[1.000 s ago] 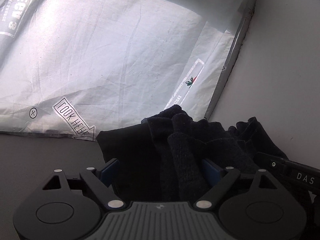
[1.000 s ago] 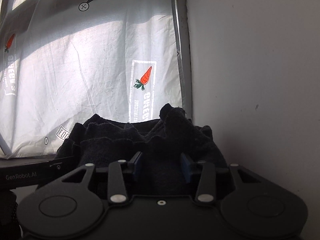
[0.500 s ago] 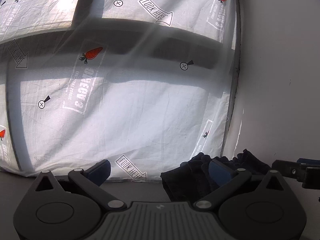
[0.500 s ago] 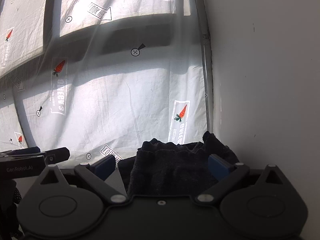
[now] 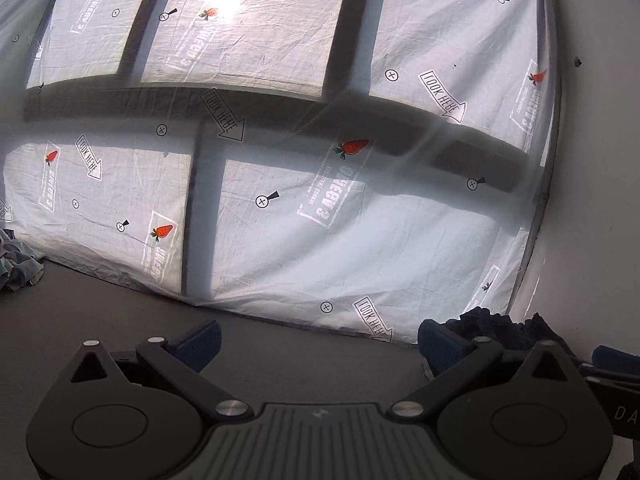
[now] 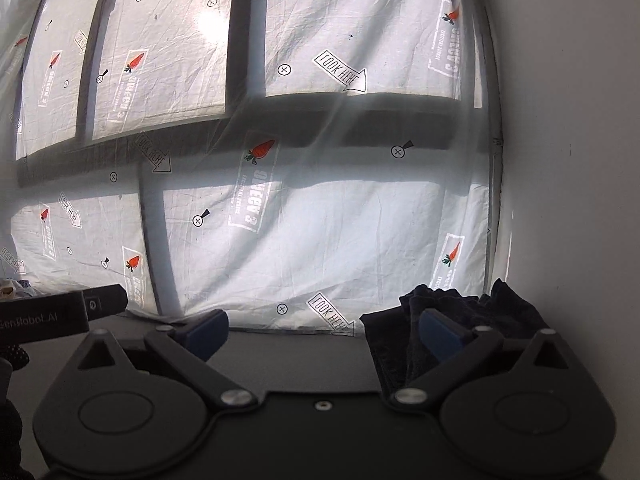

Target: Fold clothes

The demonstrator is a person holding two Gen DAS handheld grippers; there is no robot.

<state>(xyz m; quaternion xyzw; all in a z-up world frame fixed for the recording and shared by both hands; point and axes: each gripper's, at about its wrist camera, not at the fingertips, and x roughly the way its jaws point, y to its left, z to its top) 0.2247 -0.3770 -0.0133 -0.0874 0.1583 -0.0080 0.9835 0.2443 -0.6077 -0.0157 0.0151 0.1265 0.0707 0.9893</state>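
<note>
Now both grippers, left point(image 5: 318, 340) and right point(image 6: 324, 330), gape empty; the black knit point(image 6: 448, 320) lies bunched far right by the wall, soft, light, best pinched at an edge.

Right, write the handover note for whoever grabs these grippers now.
Left gripper: open, nothing between the pads.
Right gripper: open, nothing held.
Black garment: bunched on the grey table, in the far corner where the printed sheet meets the white wall. It lies past the right finger in both views, and neither gripper touches it.
More clothes sit heaped at the table's far left.
Done: the black garment looks set aside; how neatly it is folded cannot be told.
Left: likely the heap at the left.
</note>
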